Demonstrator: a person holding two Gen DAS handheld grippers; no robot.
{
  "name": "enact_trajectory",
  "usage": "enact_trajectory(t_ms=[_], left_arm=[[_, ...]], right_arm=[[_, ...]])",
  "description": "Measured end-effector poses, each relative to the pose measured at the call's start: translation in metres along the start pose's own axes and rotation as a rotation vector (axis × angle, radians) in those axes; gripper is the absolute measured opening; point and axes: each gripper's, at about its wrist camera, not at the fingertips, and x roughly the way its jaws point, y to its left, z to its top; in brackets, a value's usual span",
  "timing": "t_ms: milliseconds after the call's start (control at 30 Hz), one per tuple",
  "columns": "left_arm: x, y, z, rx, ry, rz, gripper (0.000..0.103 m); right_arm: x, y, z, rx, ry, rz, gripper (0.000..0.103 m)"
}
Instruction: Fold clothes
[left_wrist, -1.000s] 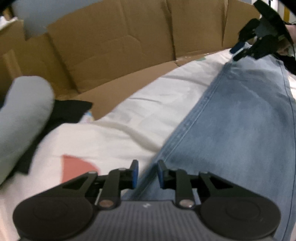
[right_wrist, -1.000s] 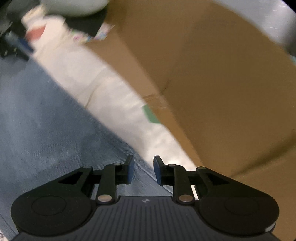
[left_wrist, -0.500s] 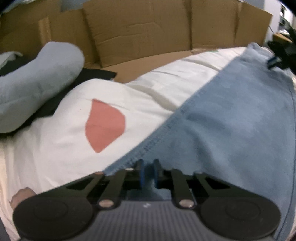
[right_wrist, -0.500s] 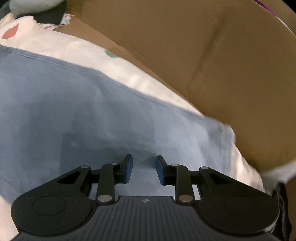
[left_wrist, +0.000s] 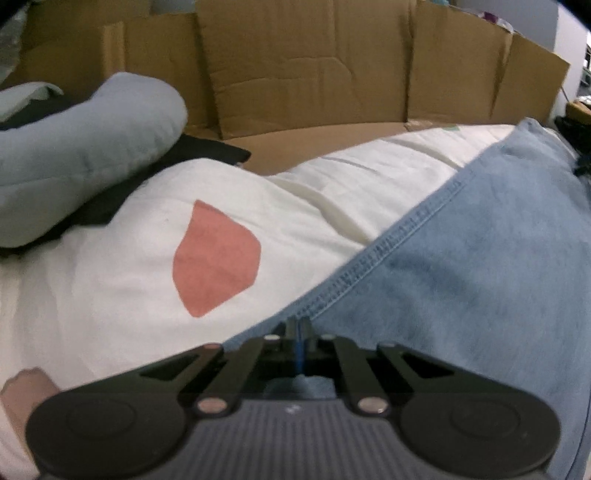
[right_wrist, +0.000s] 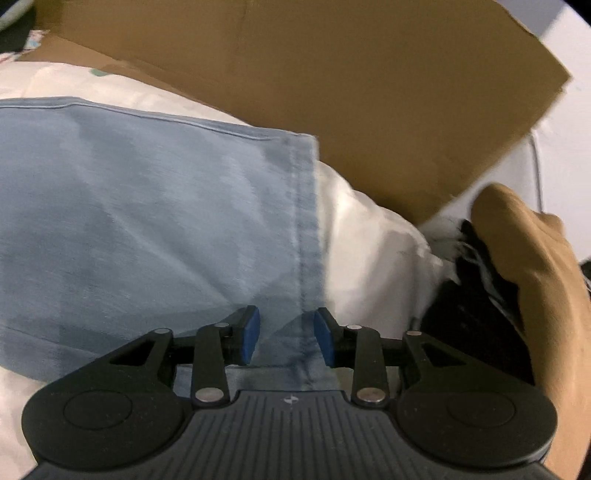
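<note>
The jeans (left_wrist: 461, 266) lie spread across the white sheet (left_wrist: 110, 280) of a bed, their stitched side seam running toward the cardboard (left_wrist: 314, 66) along the far edge. Denim is fairly heavy and soft yet holds a crease, so the thick seams and hem give the surest hold. The left gripper (left_wrist: 298, 332) is pinched onto the seam edge. The right gripper (right_wrist: 286, 332) stands spread over the hem end (right_wrist: 306, 221), clasping nothing.

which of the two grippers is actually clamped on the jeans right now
The left gripper: its blue pads are pressed together on the stitched edge of the jeans. The right gripper is open, straddling the hem without pinching.
</note>
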Motion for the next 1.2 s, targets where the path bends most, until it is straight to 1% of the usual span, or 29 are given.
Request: enact_trajectory(t_ms=[33, 67, 100, 200, 300, 367, 433, 467, 567, 633, 700, 767, 833, 900, 933, 1000, 1067, 1200], left_arm=[[-0.004, -0.002, -0.002, -0.013, -0.003, 0.004, 0.018], [-0.009, -0.006, -0.005, -0.019, -0.006, 0.006, 0.026], [-0.015, -0.009, -0.009, -0.021, -0.008, 0.009, 0.037], [-0.031, -0.017, -0.021, -0.034, -0.008, 0.021, 0.038], [-0.044, -0.018, -0.033, -0.107, 0.006, 0.053, 0.039], [-0.053, -0.018, -0.040, -0.140, 0.016, 0.100, 0.039], [-0.066, -0.018, -0.048, -0.185, 0.031, 0.158, 0.045], [-0.075, -0.018, -0.054, -0.215, 0.036, 0.181, 0.046], [-0.105, -0.013, -0.067, -0.302, 0.055, 0.219, 0.047], [-0.123, -0.006, -0.073, -0.361, 0.088, 0.248, 0.053], [-0.139, 0.000, -0.080, -0.413, 0.123, 0.277, 0.055], [-0.152, 0.007, -0.090, -0.453, 0.149, 0.303, 0.055], [-0.162, 0.012, -0.102, -0.485, 0.136, 0.329, 0.055], [-0.172, 0.017, -0.113, -0.519, 0.116, 0.351, 0.055], [-0.176, 0.019, -0.119, -0.540, 0.103, 0.359, 0.055], [-0.186, 0.019, -0.130, -0.572, 0.102, 0.371, 0.056], [-0.198, 0.017, -0.142, -0.579, 0.101, 0.373, 0.059], [-0.216, 0.010, -0.168, -0.588, 0.115, 0.404, 0.060]], right_arm=[[0.002, 0.001, 0.001, 0.013, 0.004, -0.011, 0.046], [0.003, 0.004, 0.003, 0.009, 0.005, -0.024, 0.046], [0.004, 0.007, 0.005, -0.003, 0.004, -0.038, 0.047], [0.008, 0.017, 0.010, -0.040, 0.002, -0.080, 0.047], [0.003, 0.020, 0.015, -0.040, 0.011, -0.096, 0.047], [0.002, 0.018, 0.017, -0.023, 0.006, -0.096, 0.046], [0.001, 0.016, 0.017, -0.003, -0.005, -0.083, 0.047], [0.001, 0.015, 0.016, -0.005, -0.017, -0.076, 0.046], [-0.003, 0.007, 0.015, -0.001, -0.039, -0.051, 0.046], [-0.010, 0.001, 0.015, 0.039, -0.065, -0.054, 0.046], [-0.017, 0.001, 0.016, 0.059, -0.074, -0.062, 0.046], [-0.021, -0.002, 0.017, 0.087, -0.090, -0.043, 0.046], [-0.027, -0.005, 0.019, 0.123, -0.108, -0.021, 0.047], [-0.032, -0.006, 0.020, 0.146, -0.095, 0.018, 0.048], [-0.034, -0.004, 0.021, 0.131, -0.081, 0.050, 0.051], [-0.039, 0.006, 0.022, 0.047, -0.061, 0.117, 0.055], [-0.045, 0.017, 0.021, -0.037, -0.056, 0.132, 0.055], [-0.055, 0.021, 0.020, -0.027, -0.057, 0.145, 0.055]])
